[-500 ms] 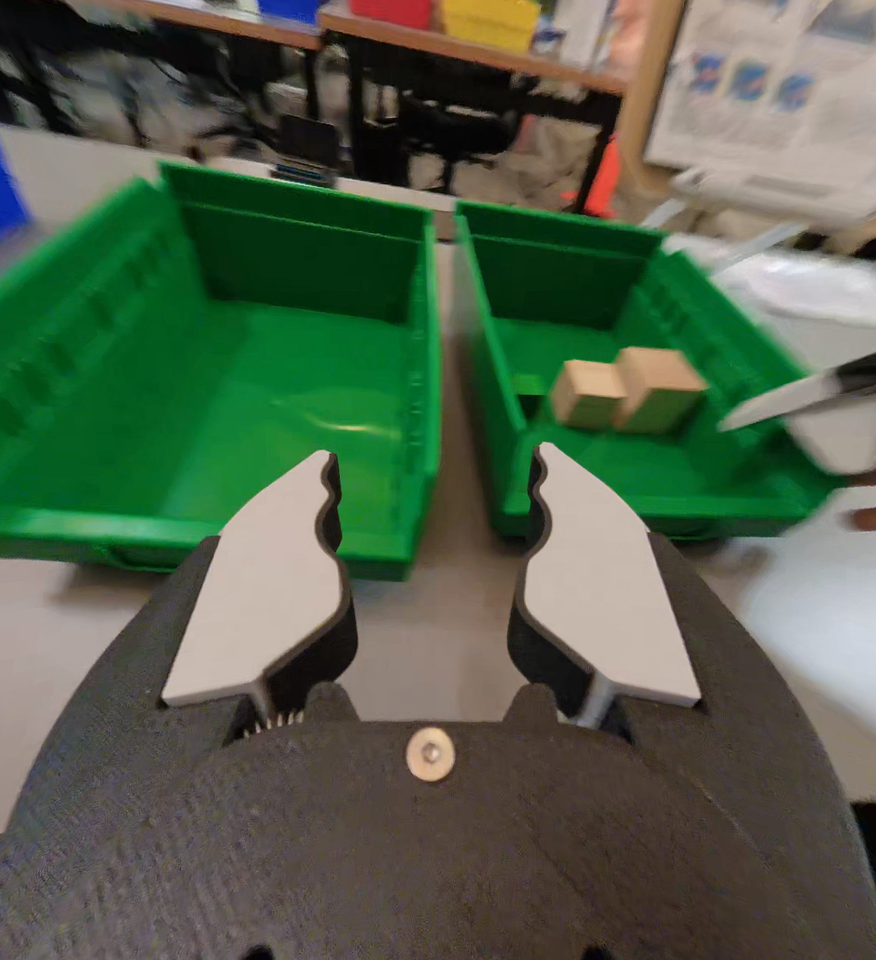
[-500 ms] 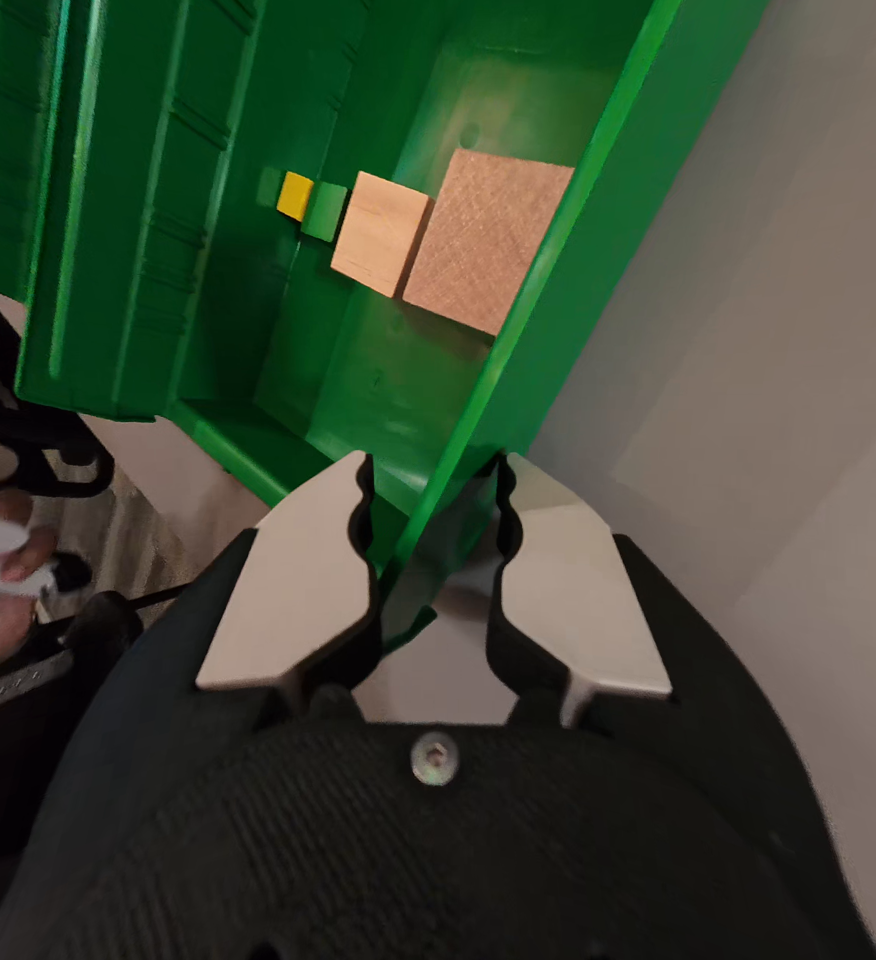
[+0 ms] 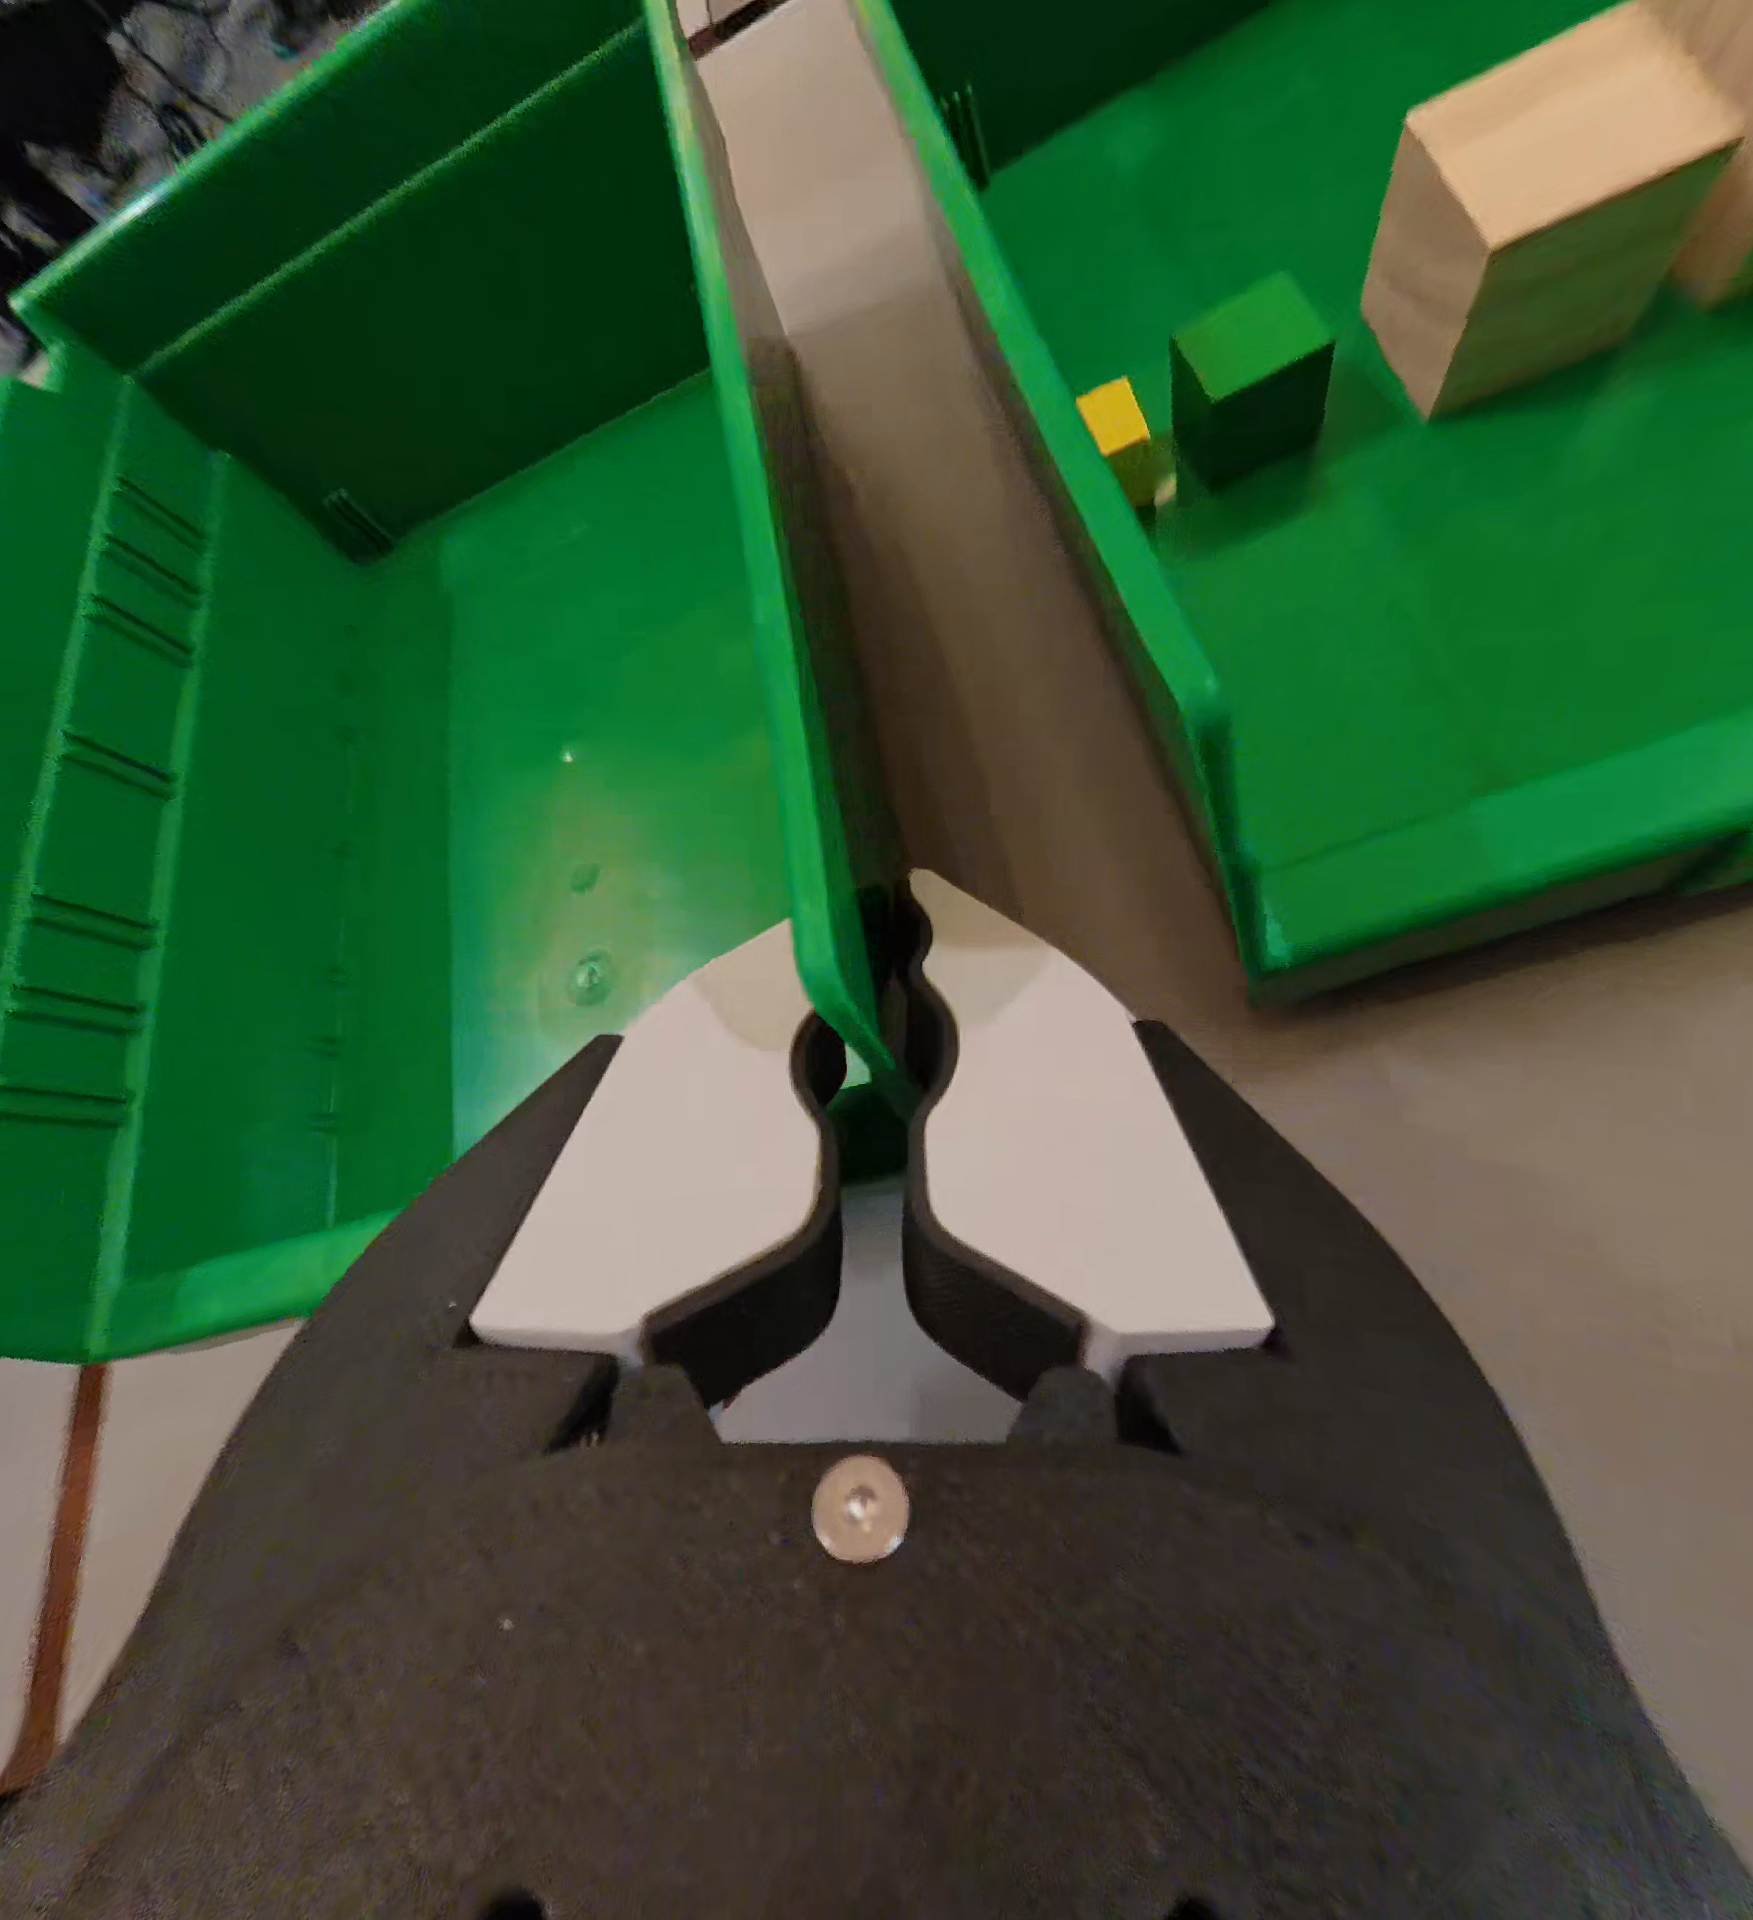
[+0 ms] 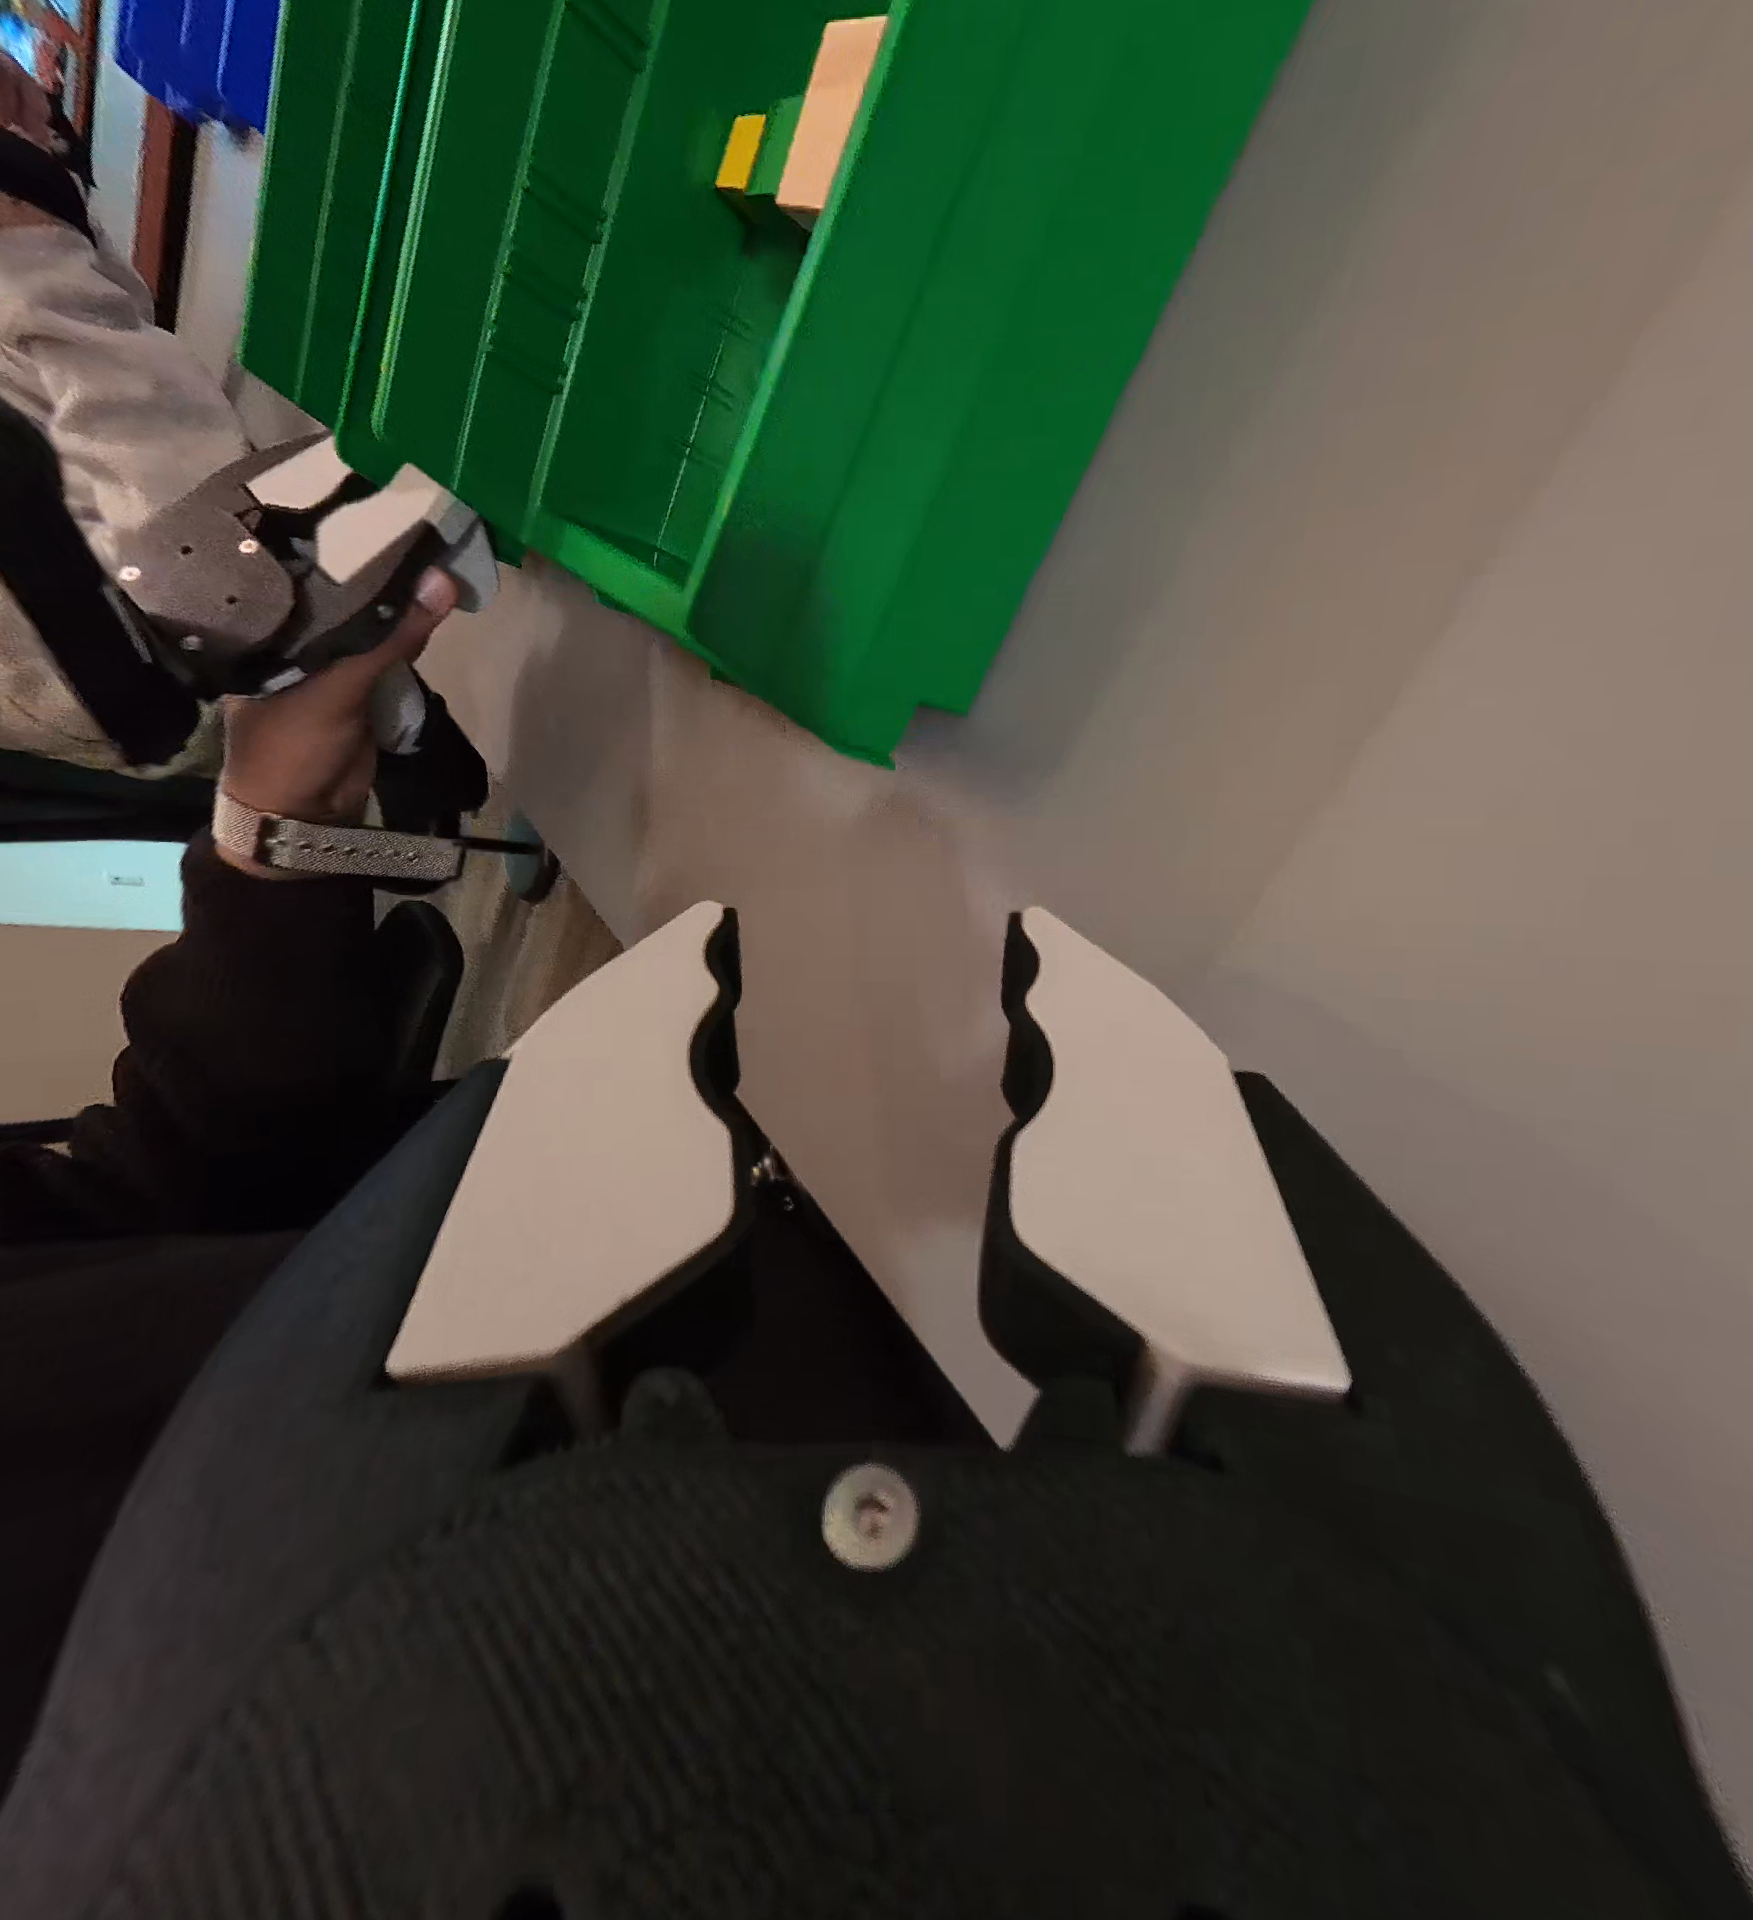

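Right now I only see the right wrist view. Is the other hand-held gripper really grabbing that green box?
Observer: Yes. The left hand-held gripper is shut on the side wall of the left box, near its front corner.
Operator: Is anything inside that box?
Observer: No. The left wrist view shows its floor bare.
Operator: Are the two boxes touching?
Observer: No. A strip of table shows between it and the right box.
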A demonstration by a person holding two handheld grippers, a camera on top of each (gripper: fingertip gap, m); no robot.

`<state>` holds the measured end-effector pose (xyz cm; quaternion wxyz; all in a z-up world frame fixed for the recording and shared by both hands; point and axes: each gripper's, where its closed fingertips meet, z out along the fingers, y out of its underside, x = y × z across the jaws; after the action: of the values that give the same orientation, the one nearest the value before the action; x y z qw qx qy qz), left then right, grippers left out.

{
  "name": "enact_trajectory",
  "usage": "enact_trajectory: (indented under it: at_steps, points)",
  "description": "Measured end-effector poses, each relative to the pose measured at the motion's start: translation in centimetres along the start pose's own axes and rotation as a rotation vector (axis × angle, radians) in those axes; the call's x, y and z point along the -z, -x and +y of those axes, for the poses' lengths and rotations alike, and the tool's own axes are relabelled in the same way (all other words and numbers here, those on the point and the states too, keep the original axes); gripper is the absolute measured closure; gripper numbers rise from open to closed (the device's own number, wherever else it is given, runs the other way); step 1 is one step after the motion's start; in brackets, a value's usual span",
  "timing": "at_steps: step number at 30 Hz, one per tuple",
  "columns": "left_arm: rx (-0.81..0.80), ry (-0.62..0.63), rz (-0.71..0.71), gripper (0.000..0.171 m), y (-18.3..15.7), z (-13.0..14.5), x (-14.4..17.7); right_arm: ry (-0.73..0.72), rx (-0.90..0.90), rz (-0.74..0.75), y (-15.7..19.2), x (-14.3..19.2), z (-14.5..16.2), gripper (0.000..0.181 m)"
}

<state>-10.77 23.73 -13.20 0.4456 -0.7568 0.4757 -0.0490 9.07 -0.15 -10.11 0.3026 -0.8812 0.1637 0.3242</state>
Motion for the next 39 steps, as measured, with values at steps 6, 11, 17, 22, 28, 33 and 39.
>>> enact_trajectory:
  at_steps: [6,11,17,22,28,33,39]
  points:
    - [0.066,0.027,0.03,0.165,0.6,0.0,0.2,-0.117,-0.069,-0.154,2.4,3.1,1.2,0.143]
    - [0.161,-0.038,0.012,0.164,3.2,-1.9,2.1,-0.169,-0.033,-0.126,1.8,5.1,1.9,0.142]
    - [0.115,-0.096,-0.097,0.163,4.9,-5.1,5.3,-0.231,-0.075,-0.159,0.9,7.1,2.5,0.143]
    - [0.034,-0.215,-0.056,0.163,1.8,-12.4,11.0,-0.33,-0.086,-0.165,-0.6,9.7,2.3,0.143]
    - [-0.146,-0.339,0.171,0.164,-11.2,-19.5,16.2,-0.507,-0.042,0.021,-5.6,14.0,3.5,0.144]
    - [-0.203,-0.346,0.474,0.163,-25.0,-22.6,16.5,-0.628,0.033,0.319,-10.7,19.1,6.7,0.143]
    - [-0.358,-0.352,0.511,0.163,-40.6,-23.9,12.0,-0.813,0.044,0.342,-10.0,23.7,8.1,0.142]
